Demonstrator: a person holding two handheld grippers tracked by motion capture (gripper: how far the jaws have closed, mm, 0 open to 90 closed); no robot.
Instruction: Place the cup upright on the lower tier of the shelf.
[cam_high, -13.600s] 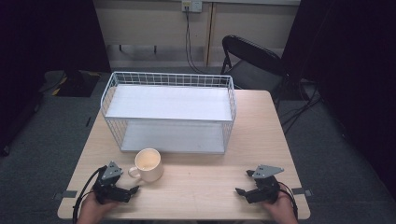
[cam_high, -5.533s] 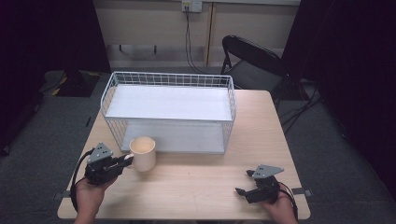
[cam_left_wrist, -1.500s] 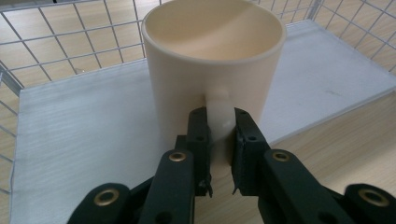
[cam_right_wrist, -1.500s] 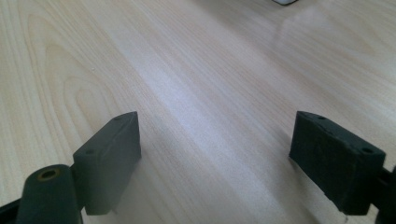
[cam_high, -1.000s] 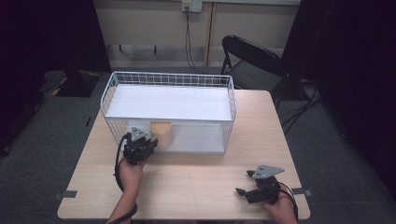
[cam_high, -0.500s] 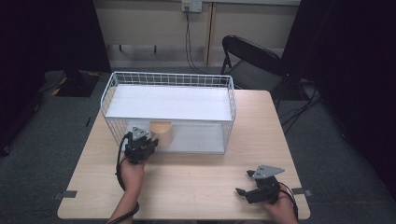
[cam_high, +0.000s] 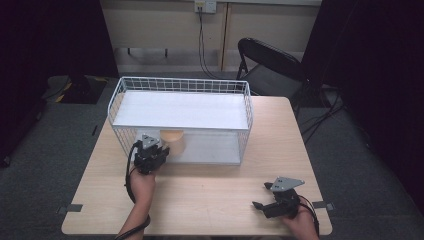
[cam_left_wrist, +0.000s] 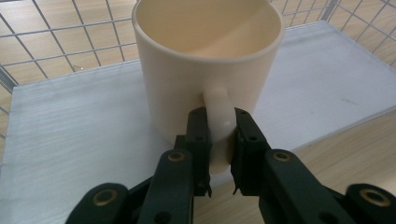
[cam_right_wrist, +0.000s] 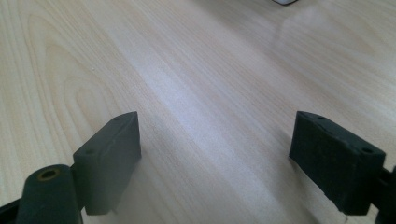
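Between my left tongs (cam_left_wrist: 219, 154): the cream mug's handle (cam_left_wrist: 218, 109), pinched tight; I'd open only once the base sits flat.
Just ahead: mug (cam_left_wrist: 208, 60) upright on the wire rack's lower shelf (cam_left_wrist: 70, 135), under the upper shelf.
Right tongs (cam_right_wrist: 229, 154): spread wide, empty, over bare desk (cam_right_wrist: 196, 70); I leave them parked.

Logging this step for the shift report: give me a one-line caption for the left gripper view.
Left gripper clamps the handle of a cream mug standing on the white lower shelf of a wire rack.
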